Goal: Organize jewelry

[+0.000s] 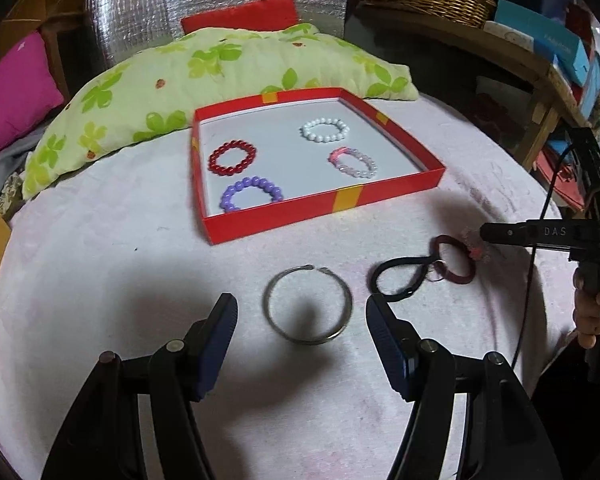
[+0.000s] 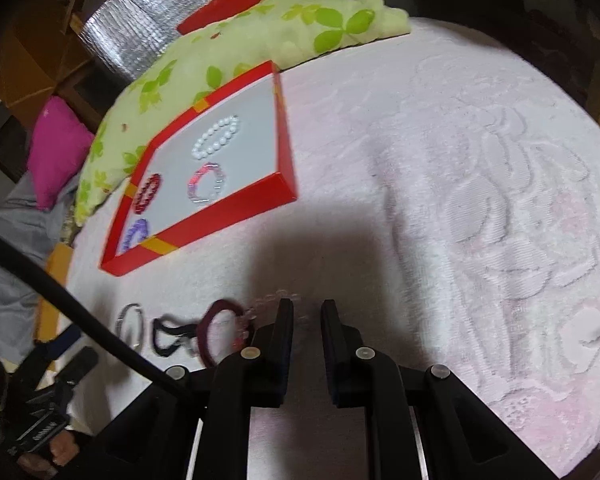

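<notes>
The left gripper (image 1: 302,316) hangs with its jaws spread wide on either side of the thin open-ended silver metal bangle (image 1: 307,306), which lies flat on the pale pink textured towel (image 1: 100,272), holding nothing. The right gripper (image 2: 307,312) has its jaws drawn narrow with a gap between them, just beside the clear pink beaded bracelet (image 2: 260,312); whether a bead is pinched I cannot tell. Next to that lie a maroon hair tie (image 1: 454,260) and a black hair elastic (image 1: 396,280). The shallow red cardboard tray with yellow bands (image 1: 324,204) already holds white (image 1: 324,129), red (image 1: 233,158), purple (image 1: 250,197) and pale pink (image 1: 354,162) bead bracelets. To lift the bangle well, I would lower until the pads straddle one side of the rim, close gently since thin metal may slip, then carry it to a bare patch of tray
</notes>
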`<action>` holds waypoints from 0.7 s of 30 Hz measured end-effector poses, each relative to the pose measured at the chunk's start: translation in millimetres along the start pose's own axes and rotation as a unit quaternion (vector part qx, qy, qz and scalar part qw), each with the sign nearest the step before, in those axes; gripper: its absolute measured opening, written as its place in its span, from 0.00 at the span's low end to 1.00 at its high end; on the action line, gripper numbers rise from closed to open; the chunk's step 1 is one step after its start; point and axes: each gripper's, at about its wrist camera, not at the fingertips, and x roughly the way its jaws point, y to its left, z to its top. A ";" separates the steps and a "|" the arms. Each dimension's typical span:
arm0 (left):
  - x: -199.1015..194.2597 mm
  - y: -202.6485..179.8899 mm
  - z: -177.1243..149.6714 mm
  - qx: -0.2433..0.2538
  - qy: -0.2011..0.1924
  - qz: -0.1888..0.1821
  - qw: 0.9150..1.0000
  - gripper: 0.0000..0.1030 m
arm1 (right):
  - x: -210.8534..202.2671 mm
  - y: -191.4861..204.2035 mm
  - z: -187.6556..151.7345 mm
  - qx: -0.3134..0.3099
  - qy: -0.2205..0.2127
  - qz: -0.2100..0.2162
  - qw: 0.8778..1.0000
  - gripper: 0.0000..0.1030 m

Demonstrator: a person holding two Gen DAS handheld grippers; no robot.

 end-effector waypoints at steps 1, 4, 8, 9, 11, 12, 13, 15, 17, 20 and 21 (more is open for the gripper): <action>-0.4 -2.7 0.0 0.005 -0.003 -0.004 1.000 0.66 | -0.5 0.2 -0.1 0.002 0.002 0.008 1.000 0.15; 0.4 -7.8 -0.3 0.018 -0.004 -0.006 1.000 0.66 | -1.8 0.9 0.3 0.002 0.001 0.006 1.000 0.16; 6.7 -10.6 -1.0 0.022 0.006 -0.005 1.000 0.66 | 2.9 0.0 -0.7 0.011 0.017 0.008 1.000 0.25; 7.5 -11.0 -1.1 0.022 0.007 -0.006 1.000 0.66 | 4.1 0.8 -1.6 0.009 0.018 0.006 1.000 0.26; 8.3 -13.0 -1.2 0.024 0.006 -0.008 1.000 0.66 | 6.2 4.9 -2.2 0.001 0.015 0.004 1.000 0.26; 8.1 -14.2 -1.5 0.027 0.004 -0.010 1.000 0.66 | 6.9 6.3 -2.5 -0.004 0.013 0.003 1.000 0.26; 8.0 -16.2 -1.5 0.030 0.002 -0.012 0.999 0.66 | 8.2 9.1 -2.8 -0.013 0.010 -0.001 1.000 0.26; 8.2 -20.8 -1.5 0.039 -0.003 -0.016 0.999 0.66 | 11.0 14.1 -3.8 -0.030 0.008 -0.014 0.999 0.23; 8.7 -26.7 -1.0 0.052 -0.008 -0.019 0.998 0.66 | 12.1 19.1 -4.7 -0.048 0.001 -0.033 0.998 0.10; 10.5 -36.1 2.1 0.075 -0.020 -0.024 0.997 0.66 | 9.6 16.1 -3.4 -0.041 -0.006 -0.033 0.999 0.10; 11.8 -39.8 4.1 0.084 -0.023 -0.030 0.996 0.66 | 8.8 14.0 -2.6 -0.038 -0.008 -0.037 0.999 0.10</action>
